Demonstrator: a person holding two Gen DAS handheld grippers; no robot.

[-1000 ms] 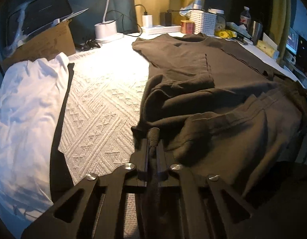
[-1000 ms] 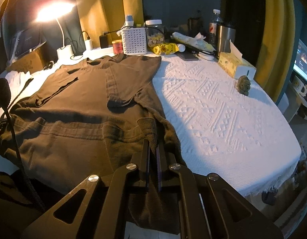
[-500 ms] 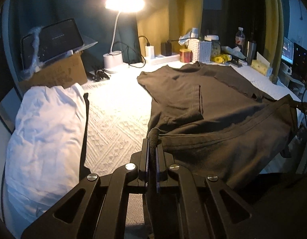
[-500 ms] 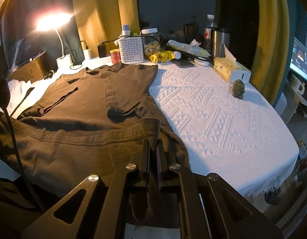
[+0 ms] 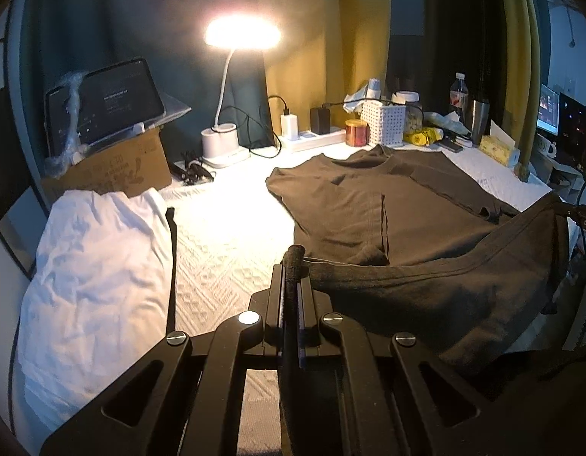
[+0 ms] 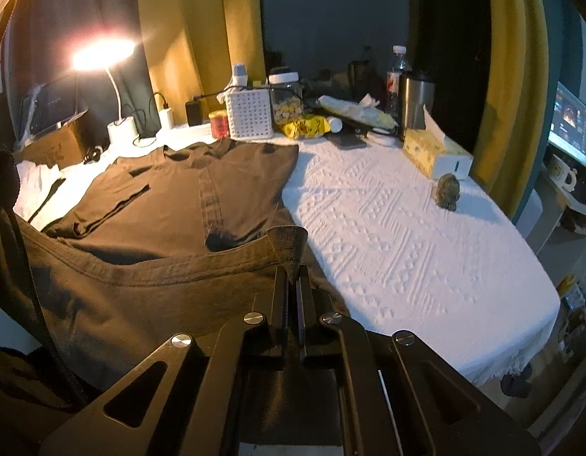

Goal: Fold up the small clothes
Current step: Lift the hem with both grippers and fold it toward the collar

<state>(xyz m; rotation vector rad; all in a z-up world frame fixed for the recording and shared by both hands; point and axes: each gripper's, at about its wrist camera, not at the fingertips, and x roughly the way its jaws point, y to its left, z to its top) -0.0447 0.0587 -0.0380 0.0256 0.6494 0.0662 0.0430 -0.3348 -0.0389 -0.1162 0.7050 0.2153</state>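
a lived-in home room: desk lamp (image 5: pixel 242 34), curtains (image 6: pixel 201 38), tissue box (image 6: pixel 433 150).

The letters "DAS" stand on a black strap (image 5: pixel 585 220) at the right edge of the left wrist view. Print on the cardboard box (image 5: pixel 114 174) at left is illegible.

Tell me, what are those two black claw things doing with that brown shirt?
A person is folding a brown T-shirt on a table with a white cloth. The left gripper and the right gripper are each pinched shut on a bottom corner of the shirt, holding its hem up off the table. The sleeves are already folded in, and the collar end lies flat near the lamp. A white garment sits off to the left.
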